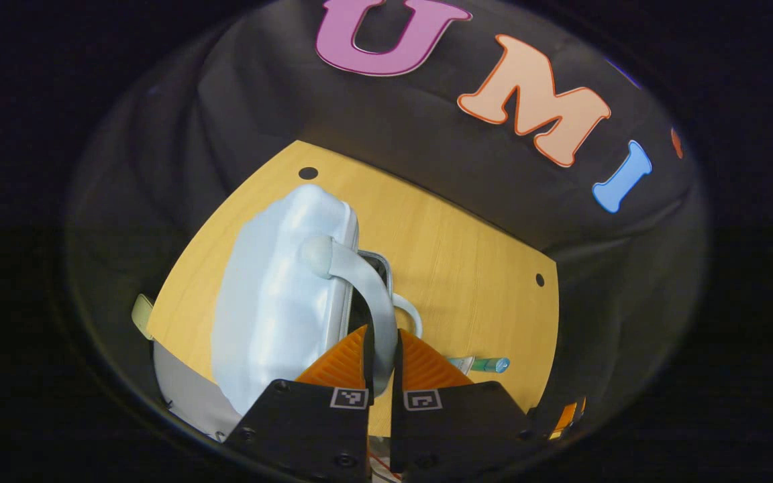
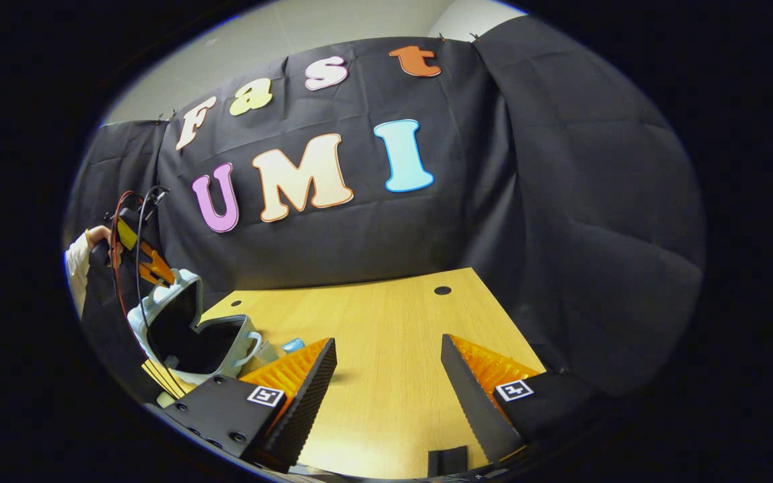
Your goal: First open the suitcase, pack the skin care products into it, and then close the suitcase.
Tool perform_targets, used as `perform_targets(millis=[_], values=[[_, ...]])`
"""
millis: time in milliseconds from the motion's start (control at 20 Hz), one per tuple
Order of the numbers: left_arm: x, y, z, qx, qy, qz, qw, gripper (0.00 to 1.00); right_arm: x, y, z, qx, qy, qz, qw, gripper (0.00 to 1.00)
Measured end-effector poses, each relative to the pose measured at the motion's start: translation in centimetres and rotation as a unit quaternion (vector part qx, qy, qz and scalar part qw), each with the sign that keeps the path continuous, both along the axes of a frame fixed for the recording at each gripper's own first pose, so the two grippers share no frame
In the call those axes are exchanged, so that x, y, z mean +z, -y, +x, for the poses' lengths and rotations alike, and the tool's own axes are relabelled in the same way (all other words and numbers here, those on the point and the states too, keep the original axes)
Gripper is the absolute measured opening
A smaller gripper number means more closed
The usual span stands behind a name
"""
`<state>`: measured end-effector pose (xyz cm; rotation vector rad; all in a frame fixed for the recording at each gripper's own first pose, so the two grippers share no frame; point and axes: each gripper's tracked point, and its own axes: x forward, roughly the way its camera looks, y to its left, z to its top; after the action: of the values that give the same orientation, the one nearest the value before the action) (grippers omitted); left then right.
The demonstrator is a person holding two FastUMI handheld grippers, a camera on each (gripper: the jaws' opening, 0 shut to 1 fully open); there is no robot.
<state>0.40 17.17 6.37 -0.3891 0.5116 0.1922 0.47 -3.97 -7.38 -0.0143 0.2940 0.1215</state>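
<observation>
Above the suitcase (image 1: 279,295), the left gripper (image 1: 382,362) is clenched on the lid's handle (image 1: 366,288), holding the lid raised. Right of the suitcase lies the skin care tube (image 1: 484,364), nearer the right gripper (image 2: 386,376), whose fingers stand released.

A wooden table (image 2: 393,376) (two round holes) meets black cloth (image 2: 561,201).

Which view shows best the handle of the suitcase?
The left gripper view: the handle is close and large, with the left gripper shut on it. In the right gripper view the suitcase is small and far, half open, and the handle is hard to make out.
</observation>
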Motion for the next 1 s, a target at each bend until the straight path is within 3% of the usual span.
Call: perform_targets(millis=[350,800,1000], values=[[2.2,-7.3,-4.2,-0.007,0.029,-0.003,1.000,0.05,0.1,-4.6,1.7,-0.033,0.026,-0.008,0.999,0.98],[0.6,-21.3,-8.3,0.056,0.026,0.019,0.998,0.05,-1.1,-11.2,3.2,-0.053,0.041,-0.009,0.998,0.98],[-2.1,-26.2,-9.4,0.091,0.017,-0.030,0.995,0.04,-1.5,-13.0,3.7,-0.058,0.033,-0.014,0.998,0.98]])
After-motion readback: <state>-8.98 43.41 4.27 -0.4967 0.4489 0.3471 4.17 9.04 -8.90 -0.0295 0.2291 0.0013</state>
